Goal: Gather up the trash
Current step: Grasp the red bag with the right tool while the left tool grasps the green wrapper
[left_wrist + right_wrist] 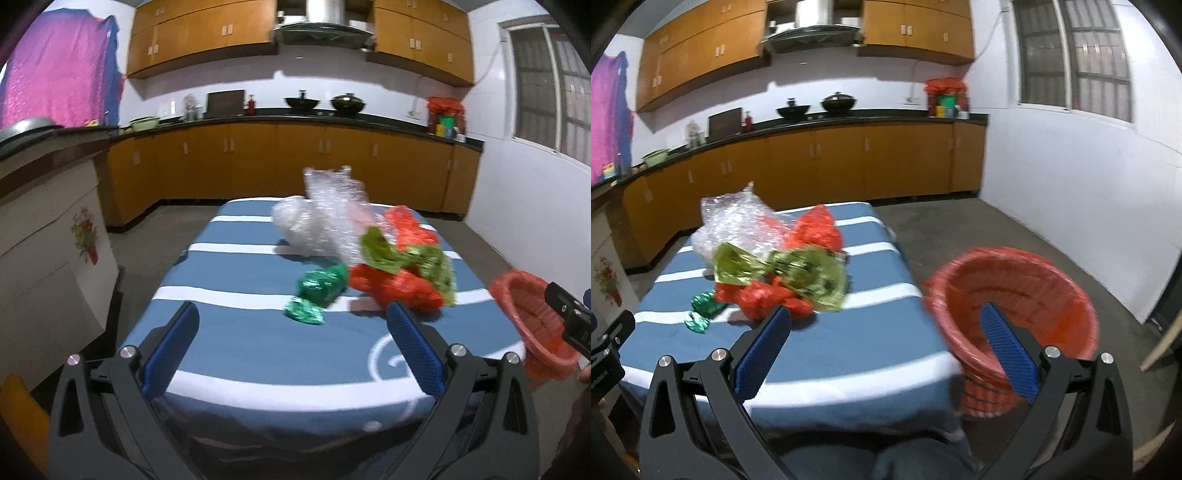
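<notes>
Trash collection not yet begun: all litter on the tabletop, bin appears empty.

The striped tabletop point(849, 332) carries everything toward its far right corner. The red-lined bin point(1015, 295) stands on the floor just beside the right edge; nothing visible inside. Largest to smallest: bubble wrap point(336, 206), red bags point(399, 284), yellow-green wrapper point(798, 273), green foil wrapper point(317, 291). Left gripper point(291, 347) and right gripper point(886, 350) both gape wide, holding nothing.

Blue worktop cloth point(236, 332) with white stripes, shiny dark green wrapper point(317, 295), crinkly red bags point(764, 299), yellow-green foil point(798, 273), clear bubble wrap point(332, 206), red-lined basket point(1015, 295), orange-brown cabinets point(280, 155), blue-padded fingers point(1008, 354).
</notes>
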Demonstrator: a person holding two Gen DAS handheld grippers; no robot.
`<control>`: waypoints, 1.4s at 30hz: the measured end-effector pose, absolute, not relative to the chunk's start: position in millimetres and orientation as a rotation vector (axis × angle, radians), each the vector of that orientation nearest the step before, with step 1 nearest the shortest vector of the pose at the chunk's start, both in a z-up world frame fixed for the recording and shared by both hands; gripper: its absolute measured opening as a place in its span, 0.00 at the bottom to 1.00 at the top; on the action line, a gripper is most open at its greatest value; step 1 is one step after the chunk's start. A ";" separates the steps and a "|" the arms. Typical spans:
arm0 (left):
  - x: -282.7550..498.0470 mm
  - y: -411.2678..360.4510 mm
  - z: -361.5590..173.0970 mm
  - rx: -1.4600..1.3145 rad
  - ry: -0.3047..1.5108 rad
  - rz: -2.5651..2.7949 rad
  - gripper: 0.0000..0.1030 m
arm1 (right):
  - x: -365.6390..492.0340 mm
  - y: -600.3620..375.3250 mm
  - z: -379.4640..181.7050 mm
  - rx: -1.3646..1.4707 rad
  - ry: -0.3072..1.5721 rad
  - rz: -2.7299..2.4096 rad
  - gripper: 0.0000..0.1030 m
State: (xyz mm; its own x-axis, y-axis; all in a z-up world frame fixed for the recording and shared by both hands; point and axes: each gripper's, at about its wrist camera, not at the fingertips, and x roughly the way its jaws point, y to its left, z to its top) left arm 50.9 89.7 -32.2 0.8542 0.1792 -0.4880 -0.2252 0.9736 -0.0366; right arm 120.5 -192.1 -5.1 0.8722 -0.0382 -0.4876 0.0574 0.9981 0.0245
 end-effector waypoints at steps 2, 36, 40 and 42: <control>55.5 101.4 -34.2 -0.111 0.505 0.243 0.96 | 132.8 -182.7 -7.1 0.029 0.509 -0.014 0.98; 112.0 159.9 -53.1 -0.138 0.550 0.295 0.96 | 233.7 -78.7 -68.8 -0.222 0.684 0.319 0.47; 116.7 158.4 -56.9 -0.136 0.565 0.285 0.96 | 224.4 -84.3 -57.2 -0.177 0.656 0.355 0.47; 121.1 155.8 -57.9 -0.125 0.569 0.275 0.96 | 223.0 -87.1 -50.0 -0.153 0.644 0.369 0.47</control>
State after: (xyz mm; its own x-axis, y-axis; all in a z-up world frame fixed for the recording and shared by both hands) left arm 121.1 155.8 -57.9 0.8071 0.2216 -0.5472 -0.2905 0.9560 -0.0415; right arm 223.0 -87.1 -50.0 0.7373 0.2880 -0.6111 -0.3822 0.9237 -0.0258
